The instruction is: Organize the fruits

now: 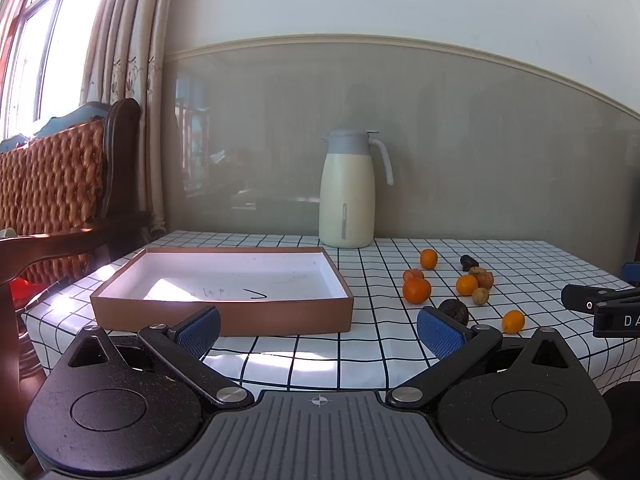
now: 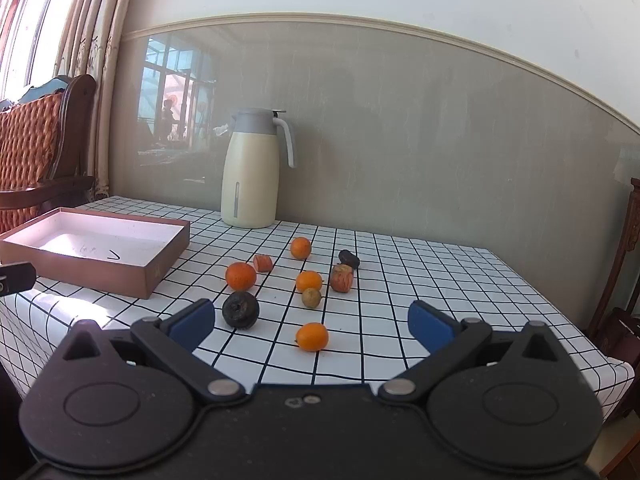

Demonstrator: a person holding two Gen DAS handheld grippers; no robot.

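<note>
Several small fruits lie loose on the checked tablecloth point(image 2: 440, 280): orange ones, such as the nearest point(image 2: 311, 336) and the largest point(image 2: 240, 276), a dark round one point(image 2: 240, 309), brownish ones point(image 2: 341, 278) and a greenish one point(image 2: 311, 297). They also show at the right of the left wrist view point(image 1: 417, 290). A shallow brown box point(image 1: 224, 314) with a white inside stands left of them, empty. My left gripper point(image 1: 318, 330) is open in front of the box. My right gripper point(image 2: 311, 322) is open, just short of the nearest orange fruit.
A cream thermos jug point(image 2: 251, 170) stands at the back against the wall. A wooden chair with a woven back point(image 1: 56, 188) stands left of the table. Another chair point(image 2: 624, 280) is at the right edge. My right gripper's body shows at the right of the left wrist view point(image 1: 600, 304).
</note>
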